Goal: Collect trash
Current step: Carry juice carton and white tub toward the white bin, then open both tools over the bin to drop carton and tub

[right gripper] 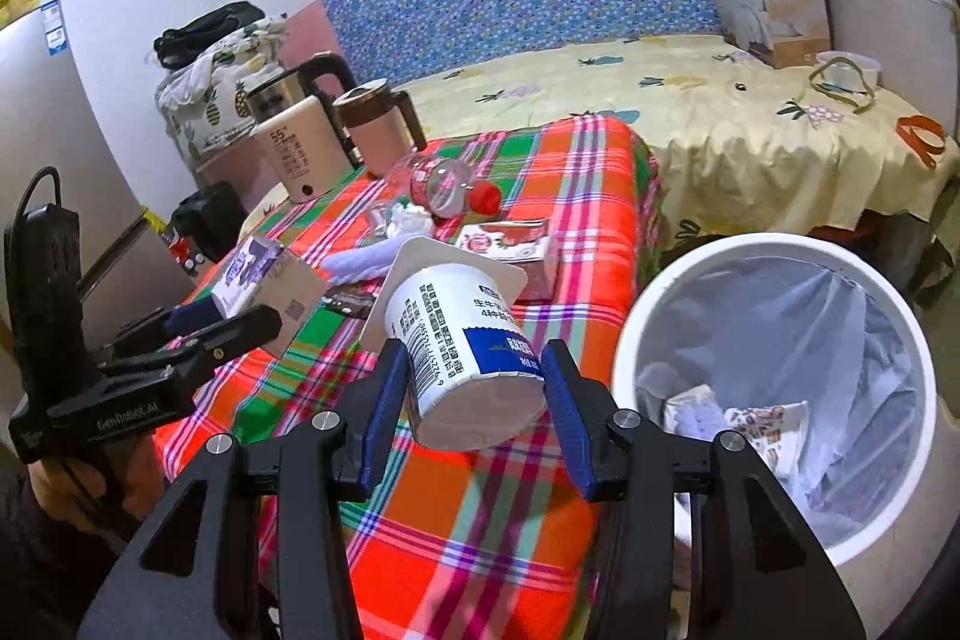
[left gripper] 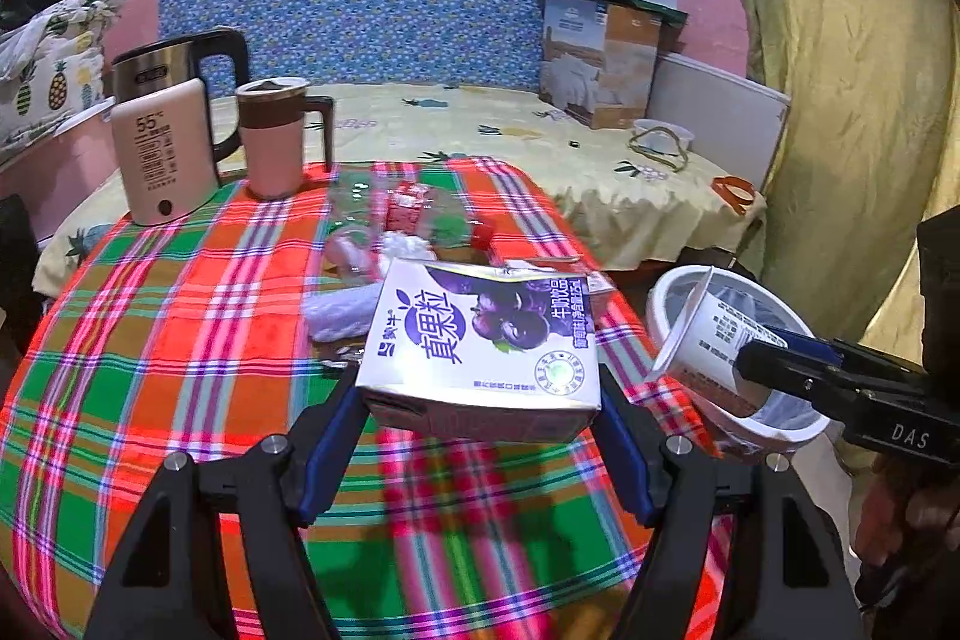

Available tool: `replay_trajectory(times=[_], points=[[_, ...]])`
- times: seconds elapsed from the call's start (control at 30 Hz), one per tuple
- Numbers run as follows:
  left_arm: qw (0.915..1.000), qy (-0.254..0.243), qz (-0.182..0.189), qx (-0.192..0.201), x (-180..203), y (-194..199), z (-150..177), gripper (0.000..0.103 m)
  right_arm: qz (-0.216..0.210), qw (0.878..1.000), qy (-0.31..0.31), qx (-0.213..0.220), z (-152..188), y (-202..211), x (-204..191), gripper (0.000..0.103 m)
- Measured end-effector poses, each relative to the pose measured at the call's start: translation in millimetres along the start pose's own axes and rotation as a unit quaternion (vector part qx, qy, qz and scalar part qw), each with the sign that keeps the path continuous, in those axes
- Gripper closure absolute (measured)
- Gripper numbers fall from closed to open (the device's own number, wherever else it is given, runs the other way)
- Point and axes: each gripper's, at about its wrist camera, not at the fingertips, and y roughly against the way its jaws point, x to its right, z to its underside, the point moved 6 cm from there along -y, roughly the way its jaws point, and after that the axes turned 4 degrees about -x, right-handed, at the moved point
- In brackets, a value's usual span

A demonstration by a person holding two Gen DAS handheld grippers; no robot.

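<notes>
Here the left gripper (left gripper: 480,400) has its blue-padded fingers (left gripper: 327,451) pressed against both sides of a purple-and-white milk carton (left gripper: 480,334), lifted a little above the plaid-covered worktop (left gripper: 150,340). The right gripper (right gripper: 477,400) is clamped on a white yogurt cup (right gripper: 462,340), tilted with its square rim facing away, over the worktop's edge and just beside the white trash bin (right gripper: 774,376), whose liner already contains some crumpled wrappers. More trash lies on the worktop: a clear plastic bottle (right gripper: 447,184) with a red cap on its side, a red-and-white carton (right gripper: 510,244), and crumpled white tissue (right gripper: 411,220). At the far corner stand a kettle (left gripper: 162,148) and a pink mug (left gripper: 273,136), with a bed (left gripper: 480,130) beyond.
</notes>
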Motion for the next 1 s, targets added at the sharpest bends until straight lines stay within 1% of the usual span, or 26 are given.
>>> replay_trajectory(times=[0.2, 0.43, 0.77, 1.0], points=[[0.9995, -0.014, 0.027, -0.005, 25.7, -7.8, -1.4, 0.029, 0.019, 1.0, -0.019, 0.01, 4.7, 12.6, 20.0, 0.055], [0.9969, -0.043, 0.063, -0.019, 69.5, -24.3, -3.2, 0.029, 0.052, 0.997, -0.048, 0.02, 12.3, 30.1, 52.6, 0.055], [0.9876, -0.095, 0.116, -0.047, 138.9, -53.1, -2.1, 0.029, 0.099, 0.99, -0.099, 0.014, 30.2, 45.9, 101.5, 0.055], [0.9809, -0.116, 0.139, -0.07, 168.5, -72.8, 0.6, 0.029, 0.118, 0.986, -0.12, 0.007, 35.9, 46.5, 121.0, 0.055]])
